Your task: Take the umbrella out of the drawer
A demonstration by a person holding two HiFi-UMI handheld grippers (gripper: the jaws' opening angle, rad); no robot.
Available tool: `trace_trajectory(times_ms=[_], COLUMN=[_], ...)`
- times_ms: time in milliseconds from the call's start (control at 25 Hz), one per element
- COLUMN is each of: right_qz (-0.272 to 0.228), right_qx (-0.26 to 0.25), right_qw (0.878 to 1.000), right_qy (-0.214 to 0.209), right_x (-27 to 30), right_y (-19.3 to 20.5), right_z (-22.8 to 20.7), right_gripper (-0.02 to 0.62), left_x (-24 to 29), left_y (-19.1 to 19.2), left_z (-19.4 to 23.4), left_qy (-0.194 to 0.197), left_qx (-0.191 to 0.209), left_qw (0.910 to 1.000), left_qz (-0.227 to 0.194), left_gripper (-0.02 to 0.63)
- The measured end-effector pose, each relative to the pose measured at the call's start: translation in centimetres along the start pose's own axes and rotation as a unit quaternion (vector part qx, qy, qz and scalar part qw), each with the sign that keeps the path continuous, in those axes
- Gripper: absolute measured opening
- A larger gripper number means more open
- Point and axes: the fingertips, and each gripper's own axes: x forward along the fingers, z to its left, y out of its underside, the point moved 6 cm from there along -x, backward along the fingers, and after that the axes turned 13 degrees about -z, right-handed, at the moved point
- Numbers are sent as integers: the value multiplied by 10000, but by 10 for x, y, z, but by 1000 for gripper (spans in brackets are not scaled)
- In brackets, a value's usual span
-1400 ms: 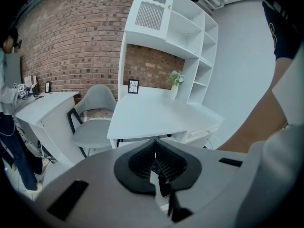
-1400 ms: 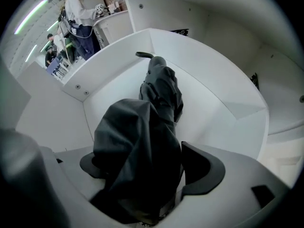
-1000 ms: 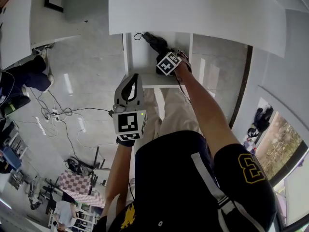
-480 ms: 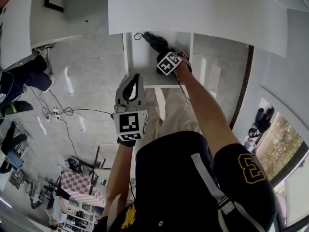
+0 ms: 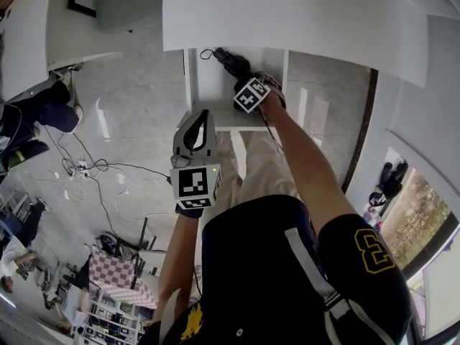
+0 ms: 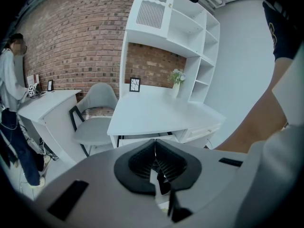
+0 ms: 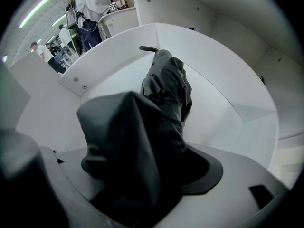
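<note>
Here, one open white drawer (image 5: 207, 85) projects from under the white worktop (image 5: 287, 13); head view, seen steeply from above. One folded dark umbrella (image 5: 227, 61) lies inside it, its thin black handle loop pointing toward the drawer's far left corner. Two claws are present. The right claw (image 5: 241, 77) reaches into the drawer and is clenched on the near end of the umbrella; in the right gripper view the dark fabric (image 7: 166, 84) fills the space between the jaws (image 7: 156, 175), and the rest of it rests on the drawer floor (image 7: 213, 103). The left claw (image 5: 200, 121) hangs outside the drawer, just in front of its near left corner, jaws pressed together with nothing between them (image 6: 156, 163). Left gripper view: one grey chair (image 6: 95, 115) beside the worktop (image 6: 152, 110), which carries one framed picture (image 6: 135, 84) and one vase of flowers (image 6: 176, 77).
</note>
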Motion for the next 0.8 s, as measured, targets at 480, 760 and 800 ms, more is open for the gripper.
trace_trajectory(times_ms=[480, 760, 800], right_qz=[73, 109, 103], right_qx=[-186, -165, -166], right_qw=[9998, 9997, 9997], right_qy=[55, 124, 131], right_x=[-5, -10, -11], right_y=[-1, -3, -4], right_z=[3, 4, 4], right_gripper=[354, 322, 317], left_x=[-3, -9, -9], left_y=[-4, -10, -10], left_z=[-1, 3, 4], left_qy=[-57, -138, -151], left_qx=[1, -4, -5], left_qw=[10000, 9999, 9998], left_qz=[-31, -78, -86], left_gripper=[20, 20, 20])
